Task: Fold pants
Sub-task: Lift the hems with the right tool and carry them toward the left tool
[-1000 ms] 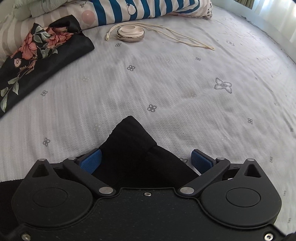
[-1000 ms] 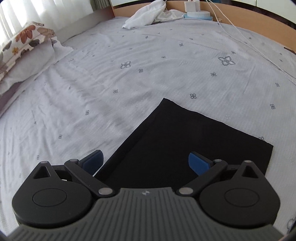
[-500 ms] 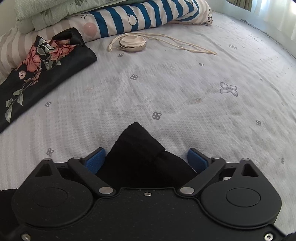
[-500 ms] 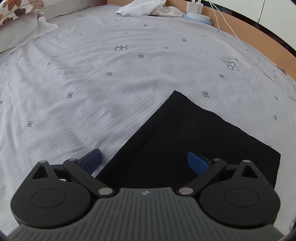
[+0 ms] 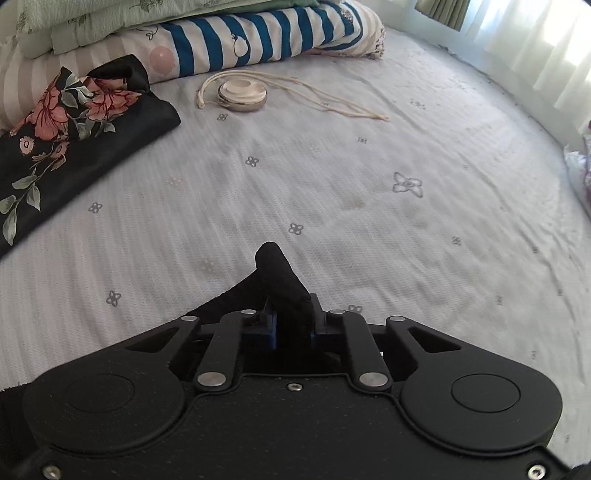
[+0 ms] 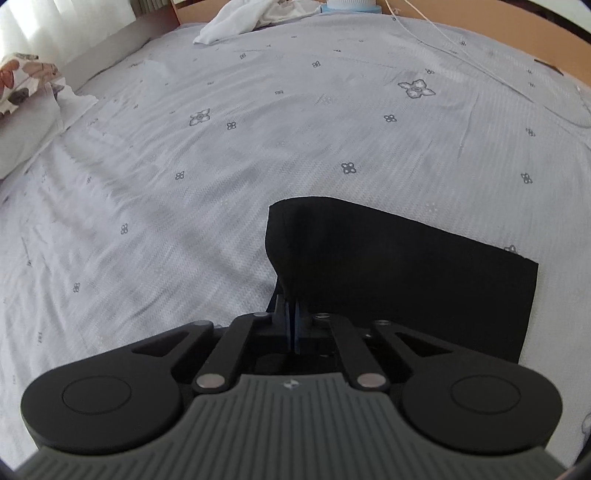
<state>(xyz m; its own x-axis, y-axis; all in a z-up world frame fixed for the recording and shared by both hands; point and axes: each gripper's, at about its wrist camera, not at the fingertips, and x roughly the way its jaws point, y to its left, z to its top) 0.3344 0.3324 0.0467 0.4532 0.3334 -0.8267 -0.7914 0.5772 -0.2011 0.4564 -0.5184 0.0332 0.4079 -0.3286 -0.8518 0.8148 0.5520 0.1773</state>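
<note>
The black pants (image 6: 406,273) lie on the pale patterned bed sheet (image 6: 258,147). In the right wrist view my right gripper (image 6: 294,314) is shut on the pants' left edge, which rises in a fold above the jaws. In the left wrist view my left gripper (image 5: 293,325) is shut on a bunched corner of the pants (image 5: 280,280) that sticks up between the blue pads. More black cloth trails to the lower left, mostly hidden by the gripper body.
A black floral garment (image 5: 70,144) lies at the left. A striped pillow (image 5: 258,40) and folded green bedding (image 5: 110,22) lie at the back. A round cream device (image 5: 242,96) with a cord lies near them. White cloth (image 6: 251,18) and cables (image 6: 461,48) lie by the wooden bed frame.
Both grippers were open over the pants; both have closed on the black cloth. The cloth now bunches up between each pair of pads.
</note>
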